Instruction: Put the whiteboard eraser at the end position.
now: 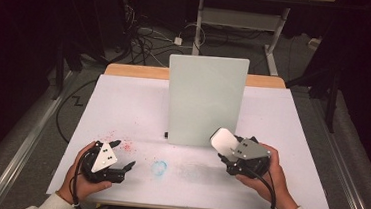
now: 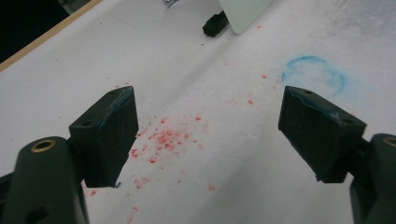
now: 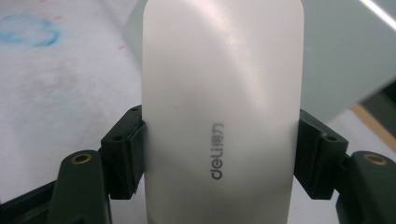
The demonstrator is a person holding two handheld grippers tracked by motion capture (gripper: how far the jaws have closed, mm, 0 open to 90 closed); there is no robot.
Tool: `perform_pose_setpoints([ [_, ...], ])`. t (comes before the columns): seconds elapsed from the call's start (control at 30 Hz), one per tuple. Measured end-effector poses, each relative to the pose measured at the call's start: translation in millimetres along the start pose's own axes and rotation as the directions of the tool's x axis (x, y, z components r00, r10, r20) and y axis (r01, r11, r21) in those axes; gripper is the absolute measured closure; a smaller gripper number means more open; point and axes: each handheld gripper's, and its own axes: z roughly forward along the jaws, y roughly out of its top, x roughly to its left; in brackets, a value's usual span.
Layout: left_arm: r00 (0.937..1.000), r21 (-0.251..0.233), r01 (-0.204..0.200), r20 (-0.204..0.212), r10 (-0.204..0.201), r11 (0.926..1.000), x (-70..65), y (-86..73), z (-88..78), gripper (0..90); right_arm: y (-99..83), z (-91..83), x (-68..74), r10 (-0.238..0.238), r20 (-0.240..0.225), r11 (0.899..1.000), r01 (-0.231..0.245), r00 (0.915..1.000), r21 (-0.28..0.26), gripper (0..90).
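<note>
A white-covered rectangular table [image 1: 123,104] with a light wooden far edge [image 1: 136,71] stands on a grey carpeted floor [image 1: 35,138] in a dark room with black surroundings. Behind it, tangled black and white cables [image 1: 146,38] lie on the floor beside the white metal legs of another desk [image 1: 274,39]. Light falls mainly on the tabletop.
</note>
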Motion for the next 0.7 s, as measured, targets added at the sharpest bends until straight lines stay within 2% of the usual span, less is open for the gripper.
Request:
perform_pose_setpoints([
  [0.1, 1.0, 0.003, -0.002, 0.0, 0.002, 1.0, -0.2, 0.1, 0.1, 19.4, 1.9, 6.1, 9.1, -0.044, -0.081, 0.998, 0.047, 0.9958, 0.036, 30.8],
  [0.17, 1.0, 0.004, -0.002, 0.001, 0.002, 1.0, -0.1, 0.0, 0.4, 19.4, 2.6, 10.8, 13.9, -0.062, -0.14, 0.996, 0.071, 0.9882, 0.058, 30.8],
  [0.27, 1.0, 0.005, -0.002, 0.003, 0.002, 1.0, -0.4, 0.1, 0.7, 19.4, 3.7, 17.0, 19.9, -0.087, -0.205, 0.992, 0.104, 0.975, 0.072, 30.8],
  [0.37, 1.0, 0.007, -0.005, 0.005, 0.005, 1.0, -0.6, 0.0, 1.3, 19.4, 6.2, 20.4, 24.8, -0.1, -0.247, 0.991, 0.12, 0.9639, 0.067, 30.8],
  [0.47, 1.0, 0.009, -0.006, 0.007, 0.006, 0.9999, -0.8, 0.1, 2.1, 19.4, 9.4, 23.6, 31.1, -0.122, -0.293, 0.987, 0.147, 0.9483, 0.064, 30.8],
  [0.57, 0.9999, 0.011, -0.009, 0.007, 0.009, 0.9999, -1.4, 0.3, 2.4, 19.4, 12.7, 28.8, 39.2, -0.155, -0.334, 0.98, 0.189, 0.9298, 0.069, 30.8],
  [0.67, 0.9999, 0.014, -0.011, 0.009, 0.01, 0.9999, -1.6, 0.1, 2.3, 19.4, 14.8, 33.8, 44.6, -0.179, -0.36, 0.973, 0.219, 0.9154, 0.072, 30.8],
  [0.7, 0.9999, 0.014, -0.01, 0.008, 0.01, 0.9999, -1.5, 0.0, 2.3, 19.4, 15.5, 35.6, 46.6, -0.182, -0.363, 0.971, 0.225, 0.9136, 0.077, 30.7],
])
